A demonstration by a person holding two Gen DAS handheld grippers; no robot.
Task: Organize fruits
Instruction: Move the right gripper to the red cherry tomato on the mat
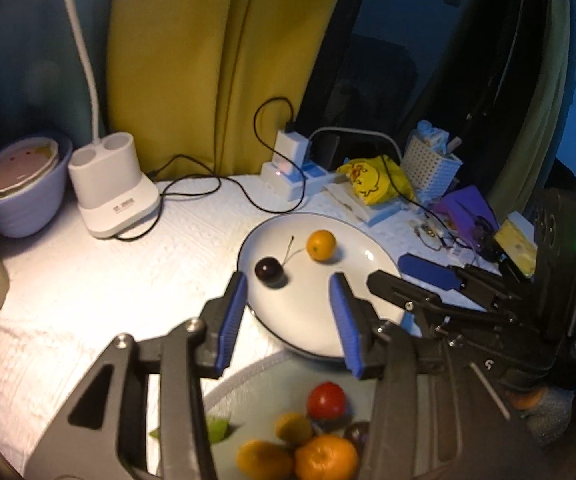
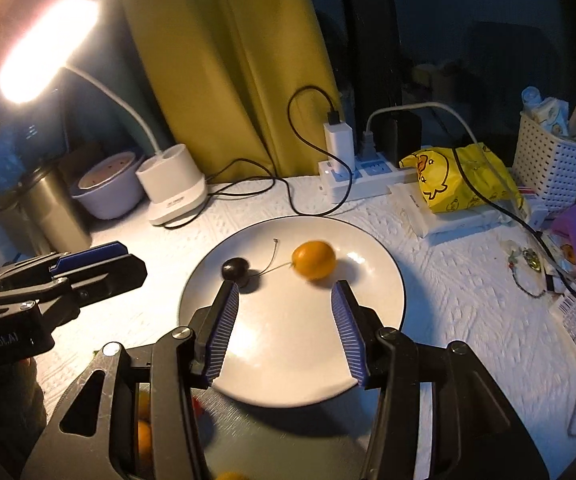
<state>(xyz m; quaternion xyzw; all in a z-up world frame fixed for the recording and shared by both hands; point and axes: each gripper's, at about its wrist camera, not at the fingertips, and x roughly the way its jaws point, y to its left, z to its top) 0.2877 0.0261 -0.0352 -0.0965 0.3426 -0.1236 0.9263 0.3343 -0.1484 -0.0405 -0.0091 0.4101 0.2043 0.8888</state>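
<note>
I see white plate point(image 2: 372, 308) holding 1 dark cherry point(image 2: 235, 269), 1 orange kumquat point(image 2: 313, 260). My left gripper point(image 1: 290, 280) and right gripper point(image 2: 284, 288): jaws released, empty, above plate.

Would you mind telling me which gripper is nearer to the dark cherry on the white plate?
Left. The left gripper hangs open just in front of the cherry; the right gripper, also open, sits slightly further off, toward the orange fruit.
</note>
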